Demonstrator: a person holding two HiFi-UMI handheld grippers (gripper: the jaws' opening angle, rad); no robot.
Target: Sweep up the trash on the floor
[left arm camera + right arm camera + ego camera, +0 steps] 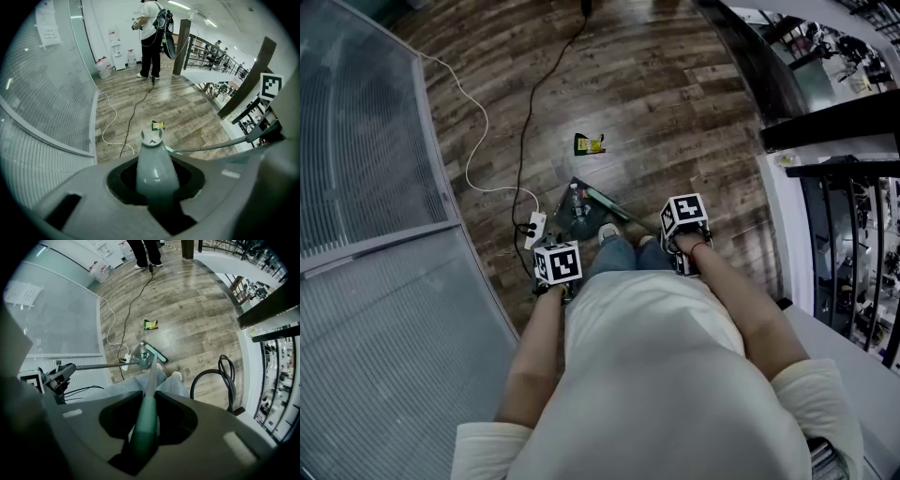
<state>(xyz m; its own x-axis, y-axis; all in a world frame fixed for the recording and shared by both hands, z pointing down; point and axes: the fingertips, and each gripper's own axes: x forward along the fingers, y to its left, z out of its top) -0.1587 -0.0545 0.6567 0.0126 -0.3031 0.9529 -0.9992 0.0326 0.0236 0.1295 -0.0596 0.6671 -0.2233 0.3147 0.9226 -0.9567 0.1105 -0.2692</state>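
Dark wood planks (pixel 675 112) run between a frosted glass wall (pixel 366 141) on the left and a railing on the right. Both forearms reach forward and down from the white-shirted torso. The left gripper (pixel 154 187) has its jaws closed on the grey dustpan handle (pixel 152 161), which stands up between them. The dustpan (pixel 572 214) sits on the floor just ahead of the person's shoes, with what looks like a clear bottle in it. Beyond it, apart from the pan, lies the trash: a crumpled yellow-green wrapper (pixel 589 143). The right gripper (pixel 143 427) is clamped on the green broom handle (pixel 146 418), and the broom head (pixel 155 353) lies beside the pan. Only the left gripper view shows a person (pixel 151 37) standing down the hall; only the right gripper view shows a looped black hose (pixel 220 376).
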